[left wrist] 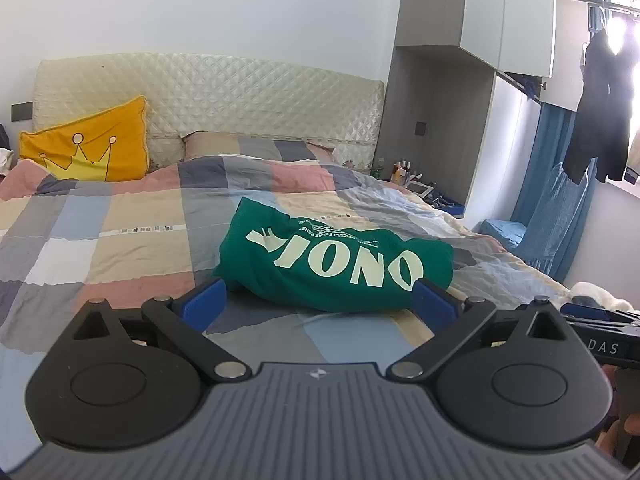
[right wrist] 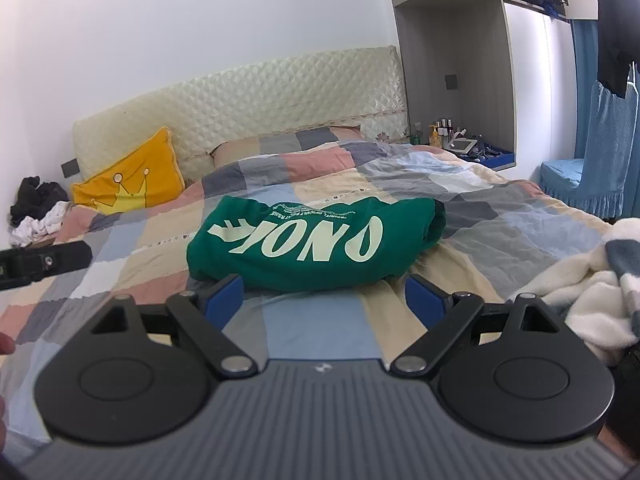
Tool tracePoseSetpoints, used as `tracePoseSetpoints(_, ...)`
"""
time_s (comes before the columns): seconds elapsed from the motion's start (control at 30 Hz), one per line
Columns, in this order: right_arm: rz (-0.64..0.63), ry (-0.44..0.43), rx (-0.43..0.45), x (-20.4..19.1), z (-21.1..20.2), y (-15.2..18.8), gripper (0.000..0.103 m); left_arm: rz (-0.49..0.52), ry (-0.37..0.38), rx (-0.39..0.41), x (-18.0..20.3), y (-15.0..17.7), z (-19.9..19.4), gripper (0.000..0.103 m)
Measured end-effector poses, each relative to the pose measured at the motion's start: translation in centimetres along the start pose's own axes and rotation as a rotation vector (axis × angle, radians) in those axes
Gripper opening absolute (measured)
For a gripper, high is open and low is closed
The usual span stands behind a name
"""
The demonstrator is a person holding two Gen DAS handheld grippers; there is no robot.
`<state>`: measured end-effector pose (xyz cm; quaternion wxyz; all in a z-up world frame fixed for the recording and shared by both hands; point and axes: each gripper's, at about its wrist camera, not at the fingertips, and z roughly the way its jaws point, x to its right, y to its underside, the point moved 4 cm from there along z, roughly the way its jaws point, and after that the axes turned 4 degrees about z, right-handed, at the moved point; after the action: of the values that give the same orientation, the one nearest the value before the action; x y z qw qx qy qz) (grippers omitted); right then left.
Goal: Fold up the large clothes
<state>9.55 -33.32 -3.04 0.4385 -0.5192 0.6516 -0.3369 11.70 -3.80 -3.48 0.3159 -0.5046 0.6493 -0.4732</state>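
Bed (left wrist: 120, 248) (right wrist: 500, 232) with a checked quilt in pink, grey, beige and blue fills most of both views, under a cream quilted headboard (left wrist: 224, 92) (right wrist: 260, 104). Small row of print on a pale quilt strip, too tiny to read.

Green sweatshirt (left wrist: 332, 260) (right wrist: 312, 240) lies folded into a thick, roughly rectangular bundle near the middle of the bed, on top of the quilt. Fabric plain deep green, edges rolled and puffy, right end bunched into a rounded fold. Big cream block letters on the top face, upside down from both cameras; "ONO" shapes clear, the rest not readable. A line of fine cream print and a small graphic beyond the letters, illegible.

Yellow cushion (left wrist: 88, 148) (right wrist: 132, 176) with a crown drawing leans against the headboard, far left.

Left hand-held gripper (left wrist: 320, 300): blue pads spread wide, holding nothing, the sweatshirt's near edge just beyond and between the tips; cannot tell if touching. Right hand-held gripper (right wrist: 324, 296): likewise wide apart, empty, just short of the sweatshirt's near edge. It shows at the right edge of the left wrist view, lettered "DAS".

White fluffy blanket (right wrist: 592, 280) bunched at right bed edge.
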Motion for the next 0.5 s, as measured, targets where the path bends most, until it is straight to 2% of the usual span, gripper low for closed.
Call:
tracePoseSetpoints(0.13, -0.018, 0.023, 0.013, -0.26, -0.15, -0.11, 0.089, 0.003, -0.004, -0.009, 0.08, 0.0, 0.02, 0.101)
tracePoseSetpoints(0.5, 0.002, 0.002, 0.001, -0.63, -0.12, 0.0, 0.089, -0.002, 0.001, -0.018, -0.32, 0.18, 0.02, 0.101)
